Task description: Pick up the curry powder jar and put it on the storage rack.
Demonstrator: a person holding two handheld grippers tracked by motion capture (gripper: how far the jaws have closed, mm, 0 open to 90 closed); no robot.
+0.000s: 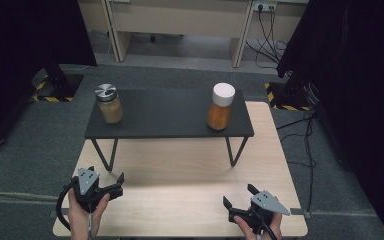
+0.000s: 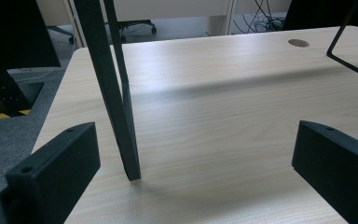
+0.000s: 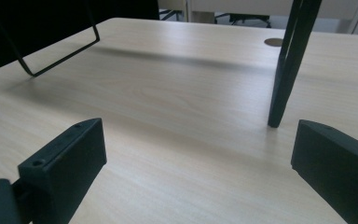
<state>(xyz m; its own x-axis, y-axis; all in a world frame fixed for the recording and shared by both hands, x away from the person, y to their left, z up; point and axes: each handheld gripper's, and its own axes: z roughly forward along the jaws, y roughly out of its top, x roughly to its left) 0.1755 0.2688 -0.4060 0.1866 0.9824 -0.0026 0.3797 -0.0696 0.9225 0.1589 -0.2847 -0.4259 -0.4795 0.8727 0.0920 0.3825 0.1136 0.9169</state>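
Left gripper: black two-jaw left gripper (image 1: 109,183) with a grey three-cornered plate on top, low at the near left.
Left jaws: spread wide, nothing between them.
Left hand: person's left hand (image 1: 87,212) wraps the body from below; black cable loops beside it.
Right gripper: black two-jaw right gripper (image 1: 238,197), grey plate on top, near right.
Right jaws: spread wide, empty.
Right hand: person's right hand (image 1: 262,225) grips the rear.

Shelf legs (image 1: 104,154) before both tools
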